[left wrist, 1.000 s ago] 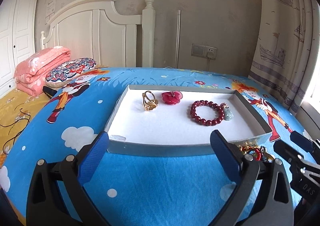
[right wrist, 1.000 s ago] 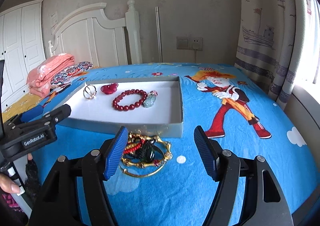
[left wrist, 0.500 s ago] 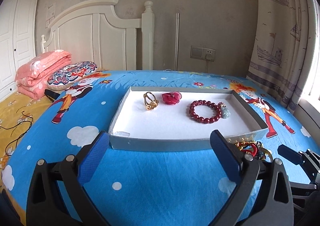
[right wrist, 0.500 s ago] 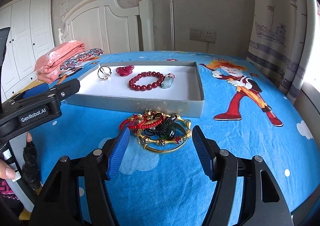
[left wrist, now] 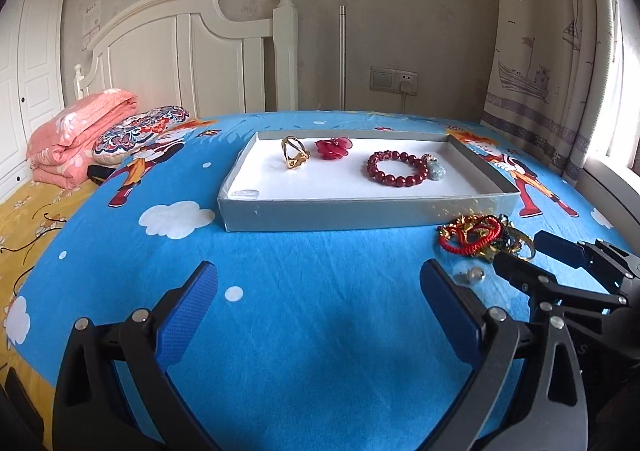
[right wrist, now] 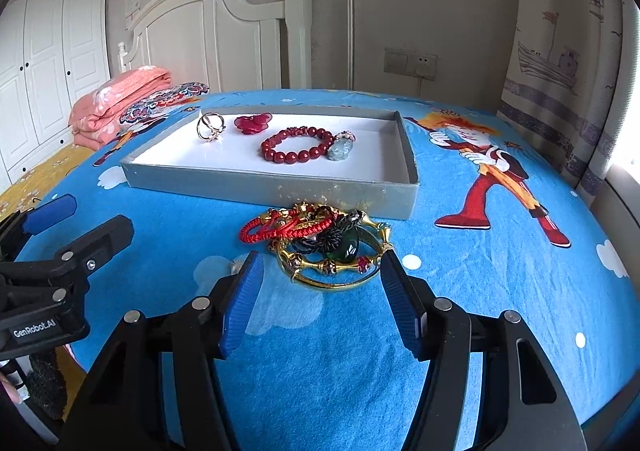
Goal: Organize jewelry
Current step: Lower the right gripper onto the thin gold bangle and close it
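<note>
Since the earlier frames, our right tool (right wrist: 320, 293) has closed in on the tangled jewelry pile (right wrist: 320, 241), which now lies just ahead of its fingertips, and our left tool (left wrist: 318, 301) has drawn back from the tray (left wrist: 360, 215), so more bare bed sheet (left wrist: 312, 271) lies between them. Both tools stand wide open and hold nothing.

The pile lies on the sheet just in front of the tray's near wall, toward its right corner: red cord bracelets (right wrist: 276, 227), a gold bangle (right wrist: 336, 277) and a dark green pendant (right wrist: 346, 245), all interlaced. Inside the tray, from its left end, sit a gold ring (right wrist: 210, 127), a red flower piece (right wrist: 252, 122) and a red bead bracelet (right wrist: 298, 149) with a pale stone charm (right wrist: 340, 149). A small silvery bead (left wrist: 474, 274) lies on the sheet in front of the pile (easily overlooked).

We judge the step in hand to be picking one piece from the pile. To do it well, we should aim for an outlying strand, such as the red cord at the pile's left edge, close gently, and lift slowly to see whether neighbours trail. The left tool could pin the remainder if they do.
</note>
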Motion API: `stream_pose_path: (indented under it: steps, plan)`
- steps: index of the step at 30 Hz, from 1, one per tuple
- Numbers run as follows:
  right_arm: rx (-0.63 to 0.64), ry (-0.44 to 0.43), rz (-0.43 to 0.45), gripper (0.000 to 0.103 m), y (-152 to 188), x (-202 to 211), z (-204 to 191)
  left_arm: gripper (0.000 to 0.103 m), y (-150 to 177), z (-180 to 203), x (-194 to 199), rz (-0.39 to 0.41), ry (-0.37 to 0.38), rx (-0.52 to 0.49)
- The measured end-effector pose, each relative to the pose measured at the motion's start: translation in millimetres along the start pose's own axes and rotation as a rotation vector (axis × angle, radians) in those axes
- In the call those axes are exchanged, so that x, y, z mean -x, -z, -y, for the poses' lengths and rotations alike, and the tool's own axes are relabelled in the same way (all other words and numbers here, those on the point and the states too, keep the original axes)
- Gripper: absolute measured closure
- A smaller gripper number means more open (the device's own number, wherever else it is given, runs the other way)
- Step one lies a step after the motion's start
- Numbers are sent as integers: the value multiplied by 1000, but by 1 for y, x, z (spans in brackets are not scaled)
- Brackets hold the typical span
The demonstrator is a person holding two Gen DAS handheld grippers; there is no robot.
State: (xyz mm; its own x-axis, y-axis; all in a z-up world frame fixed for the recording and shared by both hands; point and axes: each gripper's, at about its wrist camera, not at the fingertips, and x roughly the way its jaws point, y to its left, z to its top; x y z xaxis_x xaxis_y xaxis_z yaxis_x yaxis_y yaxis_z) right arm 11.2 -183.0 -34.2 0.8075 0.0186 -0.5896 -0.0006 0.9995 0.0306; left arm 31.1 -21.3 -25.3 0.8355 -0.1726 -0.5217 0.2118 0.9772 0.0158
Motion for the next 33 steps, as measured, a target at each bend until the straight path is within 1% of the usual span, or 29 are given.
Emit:
stream_pose_path:
  steps: [2,3,5,8,12,14,17,19,21,23,27,30,33]
  plan:
    - [-15,-1,-6,45,1,-1,3,5,2,1,5,18,-53,-7]
    - [-21,-2,-9,45,1,-2,4,5,1,0,8,30,-59,-7]
    - [-28,-6,-15,45,0,-3,4,5,1,-3,9,29,-50,5]
    - [-26,2,-27,45,-3,-6,3,5,1,-4,4,3,-21,9]
    - [-41,3,-53,45,-9,-13,5,5,4,-2,5,7,1,2]
    - [-47,0,-60,44,-10,-15,6,5,5,2,5,20,-17,-18]
    - [-28,10,-68,45,-9,-17,3,5,8,7,3,18,15,-52]
    - [-20,10,-61,45,-8,-16,2,5,10,10,-1,-8,39,-55]
    - [-21,6,-52,46,-7,-14,2,5,11,10,-3,-23,45,-56]
    - [-22,8,-39,46,-7,-12,2,5,11,8,-3,-20,25,-54]
    - [-8,12,-4,46,-7,-2,1,5,10,6,-5,-33,40,-37]
    - [5,9,18,46,-9,7,1,5,11,12,-4,-31,43,-58]
    - [-1,-9,18,46,-8,16,4,5,11,17,-2,-22,40,-75]
